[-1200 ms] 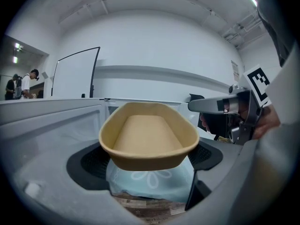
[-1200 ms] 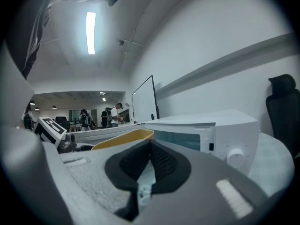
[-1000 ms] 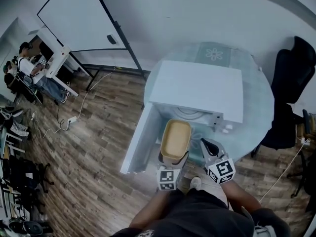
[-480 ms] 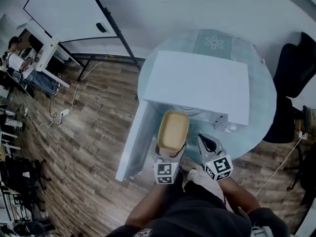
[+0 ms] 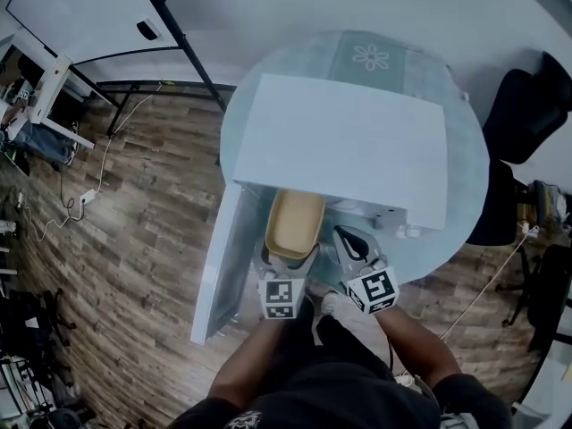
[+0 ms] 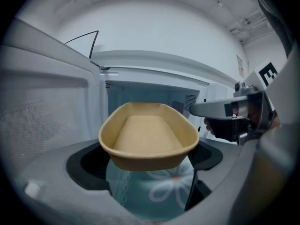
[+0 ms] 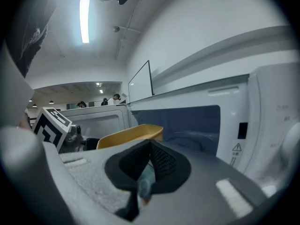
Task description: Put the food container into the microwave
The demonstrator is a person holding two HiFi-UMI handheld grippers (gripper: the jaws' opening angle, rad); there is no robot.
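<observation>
Head view, from above. A white microwave (image 5: 349, 150) stands on a round glass table (image 5: 469, 195), over a teal mat (image 5: 371, 58) printed with a flower. The microwave door (image 5: 219, 262) is swung open to the person's left. The left gripper (image 5: 288, 259) holds a shallow, oval, tan food container (image 5: 293, 222) by its near end. The container's far end reaches the mouth of the cavity, and the rest projects in front of it. The right gripper (image 5: 347, 244) sits just beside the container on its right, apart from it. A dark chair (image 5: 523, 105) stands beyond the table at right.

Left gripper view. The jaws of the left gripper (image 6: 148, 162) are closed on the food container (image 6: 149, 137), one dark pad at each side of its near end. The container hangs level in front of the open cavity, clear of the flower-patterned surface below. The open door (image 6: 47, 111) fills the left side; the right gripper (image 6: 213, 109) shows at right.

Right gripper view. The jaws of the right gripper (image 7: 150, 161) are closed, their dark pads meeting with nothing between them. The food container (image 7: 131, 135) shows just beyond and to the left, before the dark cavity of the microwave (image 7: 267, 107).
</observation>
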